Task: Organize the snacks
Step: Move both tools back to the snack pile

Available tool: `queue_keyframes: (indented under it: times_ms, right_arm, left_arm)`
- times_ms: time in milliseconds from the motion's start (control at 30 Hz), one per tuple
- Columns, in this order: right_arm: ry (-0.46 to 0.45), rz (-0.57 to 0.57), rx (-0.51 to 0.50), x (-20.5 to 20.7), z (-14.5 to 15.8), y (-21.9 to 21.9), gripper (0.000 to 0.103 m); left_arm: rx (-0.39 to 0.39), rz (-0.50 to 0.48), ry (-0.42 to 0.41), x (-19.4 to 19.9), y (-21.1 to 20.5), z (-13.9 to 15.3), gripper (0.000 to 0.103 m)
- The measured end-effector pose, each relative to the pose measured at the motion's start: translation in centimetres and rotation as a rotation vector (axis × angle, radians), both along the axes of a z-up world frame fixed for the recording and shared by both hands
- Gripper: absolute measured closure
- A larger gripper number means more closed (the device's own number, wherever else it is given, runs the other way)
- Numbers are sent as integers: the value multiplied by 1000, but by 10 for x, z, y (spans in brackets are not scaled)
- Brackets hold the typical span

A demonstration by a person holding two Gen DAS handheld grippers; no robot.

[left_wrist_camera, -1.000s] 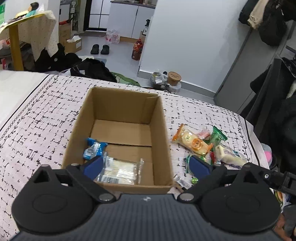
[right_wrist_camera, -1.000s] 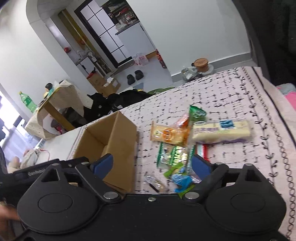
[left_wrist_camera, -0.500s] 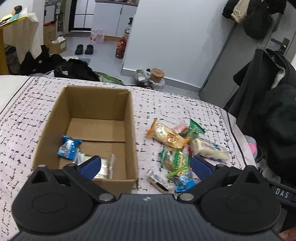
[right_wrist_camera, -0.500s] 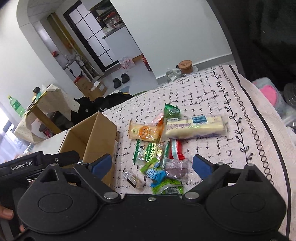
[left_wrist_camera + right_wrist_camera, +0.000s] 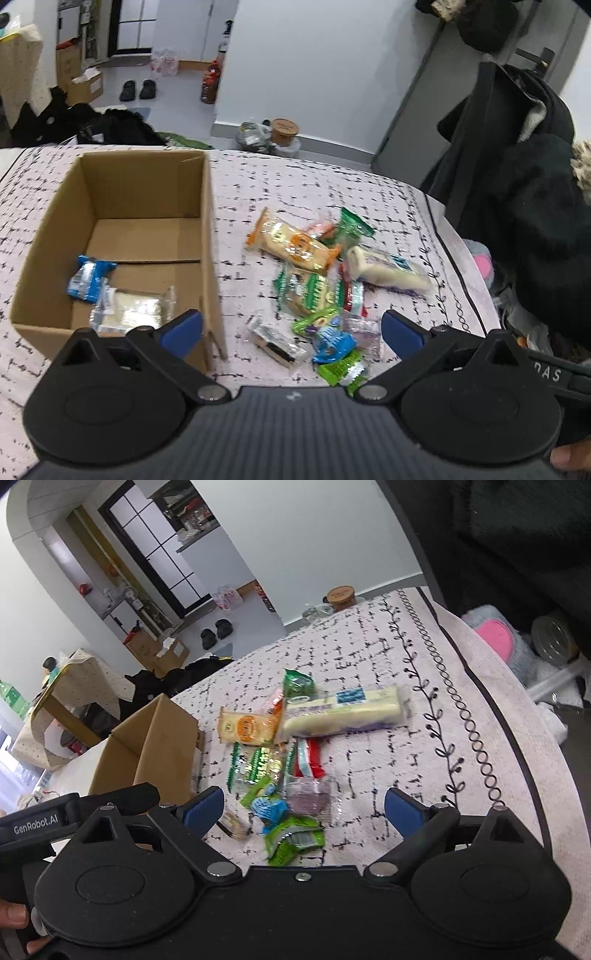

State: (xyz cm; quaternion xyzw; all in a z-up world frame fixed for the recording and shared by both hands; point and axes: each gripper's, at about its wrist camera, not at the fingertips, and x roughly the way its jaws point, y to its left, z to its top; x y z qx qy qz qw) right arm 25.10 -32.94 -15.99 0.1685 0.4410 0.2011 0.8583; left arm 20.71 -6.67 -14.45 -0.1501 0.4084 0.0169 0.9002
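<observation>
Since a second ago my left gripper (image 5: 291, 330) has swung rightward off the cardboard box (image 5: 207, 229) and now hangs over the loose snack pile (image 5: 325, 280), while my right gripper (image 5: 304, 808) has pushed closer to that same pile, so the packets sit larger between its fingers. Both sets of jaws stand wide apart and hold nothing.

The pile lies on the patterned bedspread (image 5: 258, 184), just right of the box. At its far edge an orange-trimmed cracker pack (image 5: 291, 245) touches a long white bar (image 5: 388, 271) and a green packet (image 5: 352, 225). Nearer to me lie a green-and-white pack (image 5: 306, 293), a red-and-white wrapper (image 5: 354, 295), a small blue packet (image 5: 332, 343), a bright green packet (image 5: 341, 369) and a clear wrapper with a dark piece (image 5: 275, 341), overlapping or touching one another.

Inside the box, at its near end, a blue wrapper (image 5: 86, 282) lies against a clear pack of pale biscuits (image 5: 133, 310).

From the right wrist view the box (image 5: 147, 753) sits left of the pile, and the white bar (image 5: 343, 710) lies crosswise at the far side. Beyond the bed, a pair of dark slippers (image 5: 138, 89) rests on the floor.
</observation>
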Motion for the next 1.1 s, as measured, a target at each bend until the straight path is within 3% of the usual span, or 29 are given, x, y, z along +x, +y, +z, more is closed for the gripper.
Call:
queue_keyframes:
  times_ms: [167,367,567,1100]
  right_arm:
    - [23,-11,6,1,-6,-7,13]
    - [37,-6,20,3,-8,-11,18]
    - [65,7,26,1,-15,-6,23]
    - [70,87,1,3,-27,23,25]
  left_arm:
    - [-4,-20,-18,2,-7,-4,3]
    - [-60,-45,-13,4,-14,-8,14]
    - [-86,-31,23,13,-19,-28,36]
    - [-49,129,58,16,8,-50,43]
